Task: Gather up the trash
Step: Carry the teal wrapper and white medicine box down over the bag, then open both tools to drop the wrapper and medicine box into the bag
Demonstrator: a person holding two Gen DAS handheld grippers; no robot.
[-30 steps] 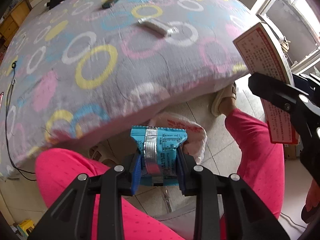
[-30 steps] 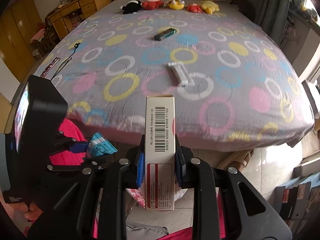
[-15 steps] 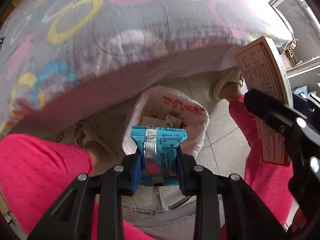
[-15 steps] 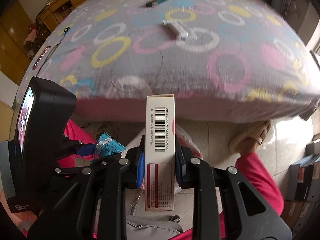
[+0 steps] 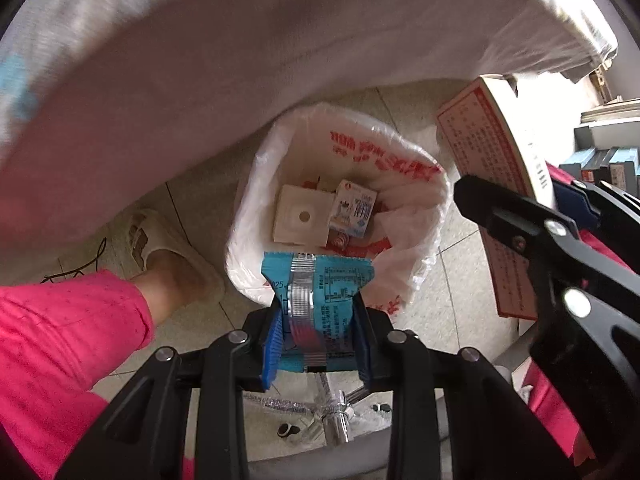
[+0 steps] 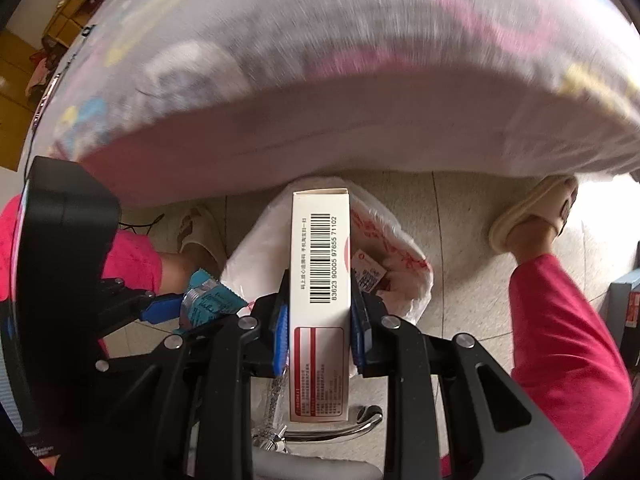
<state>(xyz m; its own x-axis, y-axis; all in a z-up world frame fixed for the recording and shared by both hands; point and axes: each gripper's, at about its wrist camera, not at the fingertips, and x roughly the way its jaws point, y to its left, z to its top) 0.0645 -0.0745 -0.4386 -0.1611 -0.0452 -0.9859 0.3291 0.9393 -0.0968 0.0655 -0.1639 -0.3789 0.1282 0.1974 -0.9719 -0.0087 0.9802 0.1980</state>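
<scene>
My left gripper (image 5: pixel 316 336) is shut on a blue snack wrapper (image 5: pixel 316 300) with a silver seam, held just over the near rim of a bin lined with a white plastic bag (image 5: pixel 256 184). Boxes and scraps lie inside the bag. My right gripper (image 6: pixel 320 320) is shut on a tall white carton with a barcode (image 6: pixel 320 264), which hangs above the same bag (image 6: pixel 400 240). In the left wrist view that carton (image 5: pixel 488 184) stands at the right in the right gripper (image 5: pixel 520 224). In the right wrist view the left gripper (image 6: pixel 168 308) holds the wrapper (image 6: pixel 212 304) at the left.
The bed's edge (image 5: pixel 240 60) with its pink skirt overhangs close behind the bin. A person's pink trouser legs (image 5: pixel 60 340) and slippered feet (image 5: pixel 168 248) flank the bin on tiled floor. A chair's chrome base (image 5: pixel 332 420) lies below. Books (image 5: pixel 600 164) stack at the right.
Both grippers have dropped from over the bed toward the floor and tilted down. The bagged bin, barely seen before, now fills the middle of both views. Both grips are unchanged.
</scene>
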